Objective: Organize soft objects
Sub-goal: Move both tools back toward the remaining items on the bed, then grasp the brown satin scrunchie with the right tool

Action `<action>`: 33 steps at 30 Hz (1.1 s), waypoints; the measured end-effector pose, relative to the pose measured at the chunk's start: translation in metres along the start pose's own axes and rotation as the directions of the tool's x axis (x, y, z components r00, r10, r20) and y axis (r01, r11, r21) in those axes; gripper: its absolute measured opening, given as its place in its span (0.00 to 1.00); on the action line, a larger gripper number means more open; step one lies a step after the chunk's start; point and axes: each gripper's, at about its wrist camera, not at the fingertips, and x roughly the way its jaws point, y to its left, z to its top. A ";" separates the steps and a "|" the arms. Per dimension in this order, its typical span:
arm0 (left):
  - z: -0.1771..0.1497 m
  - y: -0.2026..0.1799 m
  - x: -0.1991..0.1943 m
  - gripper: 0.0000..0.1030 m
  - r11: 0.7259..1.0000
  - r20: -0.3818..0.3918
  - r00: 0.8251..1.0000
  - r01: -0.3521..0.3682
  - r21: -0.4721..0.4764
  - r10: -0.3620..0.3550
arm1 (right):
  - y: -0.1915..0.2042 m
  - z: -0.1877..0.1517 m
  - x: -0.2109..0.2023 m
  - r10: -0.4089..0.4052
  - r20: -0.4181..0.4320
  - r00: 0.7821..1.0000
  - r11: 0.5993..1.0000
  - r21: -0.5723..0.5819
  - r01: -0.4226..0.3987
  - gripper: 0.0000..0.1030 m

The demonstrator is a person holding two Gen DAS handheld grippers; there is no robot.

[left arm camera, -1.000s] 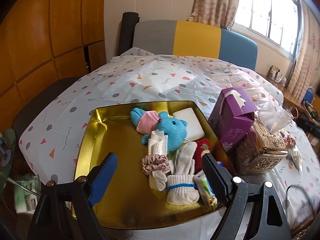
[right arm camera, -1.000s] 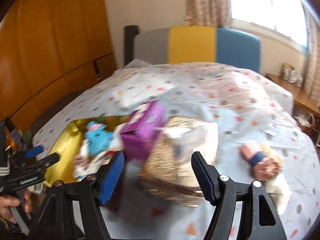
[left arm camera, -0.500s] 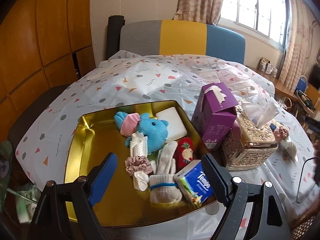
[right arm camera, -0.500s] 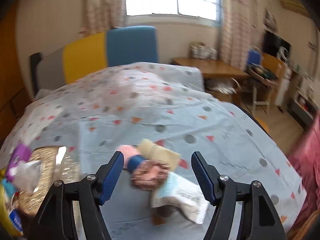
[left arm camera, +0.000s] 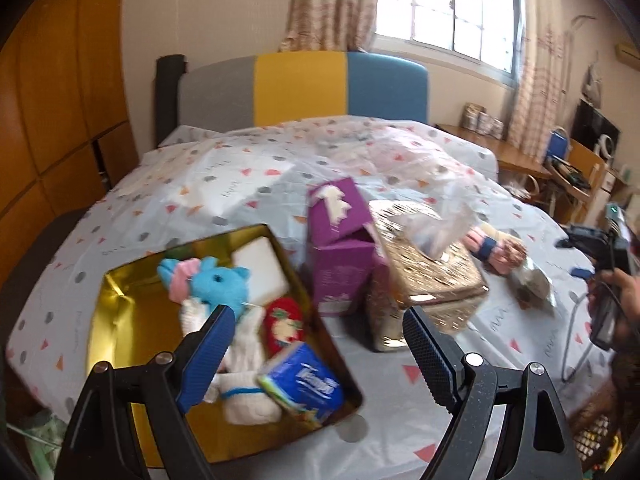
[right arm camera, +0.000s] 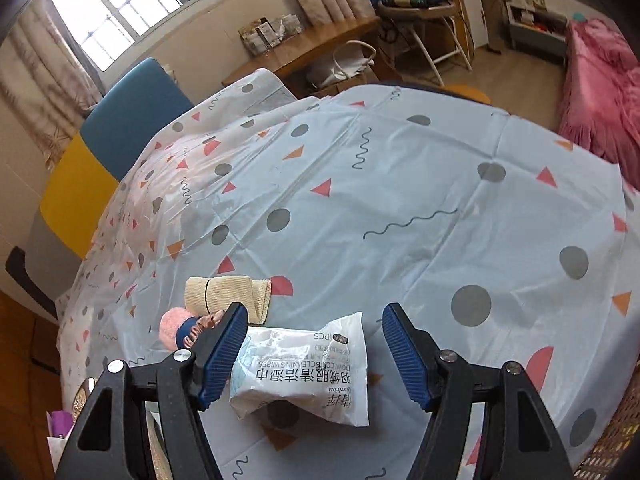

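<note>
The right gripper (right arm camera: 312,354) hangs with its jaws wide apart and empty over the wipes pack (right arm camera: 304,376), which lies flat on the tablecloth (right arm camera: 400,200) in the lower middle of the right wrist view, its left end just under the left finger. Up and left of it sit a beige sock roll (right arm camera: 228,292) and, touching that, a pink roll (right arm camera: 176,326) with a scrunchie, partly hidden behind the finger. The left gripper (left arm camera: 316,356) is also spread open and holds nothing; it hovers at the lower middle of its view, near the gold tray (left arm camera: 116,304), which already holds a blue plush (left arm camera: 216,284), white socks, a red item and a tissue pack (left arm camera: 304,384). A purple box (left arm camera: 340,248) and a gold tissue box (left arm camera: 428,268) stand just right of the tray, between it and the loose items at the right of that view. The step in hand looks like picking up the wipes pack. To do it well, centre the jaws across the pack's narrow width, come down until the pads bracket its bulk rather than the thin sealed edge, and close gently, since the film is slippery and the contents will squash. Keep clear of the pink roll beside the left finger so it is not dragged along. Lift high enough to pass over both boxes on the way to the tray.
</note>
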 end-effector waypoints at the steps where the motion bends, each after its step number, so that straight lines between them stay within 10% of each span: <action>1: -0.001 -0.004 0.001 0.84 1.000 -0.005 1.000 0.004 0.014 -0.004 | 0.001 -0.001 0.000 0.007 -0.005 1.000 1.000 0.000 -0.007 0.69; 11: -0.008 -0.030 0.002 0.84 0.994 -0.025 0.996 0.083 0.075 -0.081 | 0.059 -0.015 0.012 0.093 -0.070 0.993 0.959 -0.260 -0.108 0.69; 24: -0.012 -0.024 0.010 0.84 0.994 -0.057 0.994 0.098 0.046 -0.095 | 0.123 -0.028 0.082 -0.121 -0.182 0.976 0.866 -0.500 0.014 0.73; 27: -0.009 -0.025 0.008 0.84 0.993 -0.049 0.993 0.113 0.043 -0.110 | 0.131 -0.036 0.071 -0.147 -0.143 0.979 0.805 -0.592 0.035 0.25; 33: 0.005 -0.044 0.005 0.84 0.985 -0.026 0.989 0.147 0.095 -0.145 | 0.103 -0.016 0.031 -0.028 -0.097 0.995 0.867 -0.498 -0.024 0.05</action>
